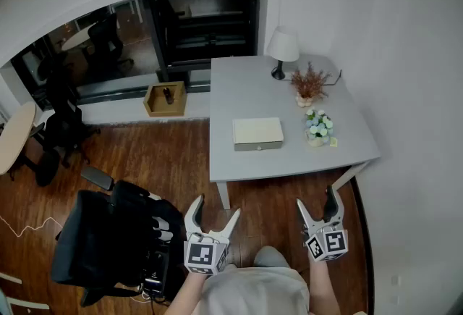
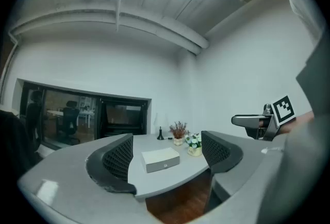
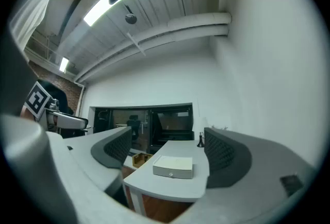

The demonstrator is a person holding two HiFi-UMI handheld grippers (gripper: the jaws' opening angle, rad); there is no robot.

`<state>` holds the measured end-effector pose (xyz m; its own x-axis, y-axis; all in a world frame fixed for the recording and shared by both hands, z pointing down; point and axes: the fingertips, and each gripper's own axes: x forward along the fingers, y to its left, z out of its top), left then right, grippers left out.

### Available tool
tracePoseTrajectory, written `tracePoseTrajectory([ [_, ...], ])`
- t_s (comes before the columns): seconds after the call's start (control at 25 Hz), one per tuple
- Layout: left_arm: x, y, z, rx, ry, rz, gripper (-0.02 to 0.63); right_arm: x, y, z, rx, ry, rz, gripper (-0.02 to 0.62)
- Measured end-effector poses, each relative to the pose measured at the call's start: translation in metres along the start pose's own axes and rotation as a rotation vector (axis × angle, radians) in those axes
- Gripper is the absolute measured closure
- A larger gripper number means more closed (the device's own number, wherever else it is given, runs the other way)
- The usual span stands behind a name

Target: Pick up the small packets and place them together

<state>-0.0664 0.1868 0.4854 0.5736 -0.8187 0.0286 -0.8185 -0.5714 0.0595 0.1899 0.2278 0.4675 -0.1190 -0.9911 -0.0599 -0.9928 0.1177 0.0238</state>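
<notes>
A grey table stands ahead of me with a white flat box near its front edge. The same box shows in the left gripper view, and the right gripper view has the box too. A tiny pale-yellow piece lies beside the flower pot; it is too small to identify. My left gripper and right gripper hang over the wooden floor, short of the table. Both are open with nothing between their jaws. No packet is clearly visible.
On the table stand a white lamp and a vase of dried twigs. A wooden crate sits on the floor left of the table. A black office chair is close at my left. A white wall runs along the right.
</notes>
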Motion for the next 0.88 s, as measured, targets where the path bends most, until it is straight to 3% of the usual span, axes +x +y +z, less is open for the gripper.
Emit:
tracePoseTrajectory([
  [0.16, 0.024, 0.021, -0.003, -0.005, -0.003, 0.013, 0.21, 0.03, 0.007, -0.005, -0.001, -0.008, -0.007, 0.16],
  [0.32, 0.056, 0.033, -0.012, 0.01, 0.008, 0.031, 0.21, 0.073, 0.006, -0.029, 0.032, 0.008, 0.04, 0.16],
  [0.52, 0.132, 0.056, -0.008, 0.011, 0.008, 0.087, 0.21, 0.156, -0.01, -0.043, 0.069, 0.011, 0.157, 0.16],
  [0.76, 0.216, 0.066, 0.013, 0.022, -0.051, 0.154, 0.238, 0.236, -0.031, -0.061, 0.07, 0.073, 0.328, 0.181],
  [0.88, 0.244, 0.072, 0.017, 0.024, -0.038, 0.16, 0.238, 0.263, -0.044, -0.057, 0.071, 0.091, 0.352, 0.181],
])
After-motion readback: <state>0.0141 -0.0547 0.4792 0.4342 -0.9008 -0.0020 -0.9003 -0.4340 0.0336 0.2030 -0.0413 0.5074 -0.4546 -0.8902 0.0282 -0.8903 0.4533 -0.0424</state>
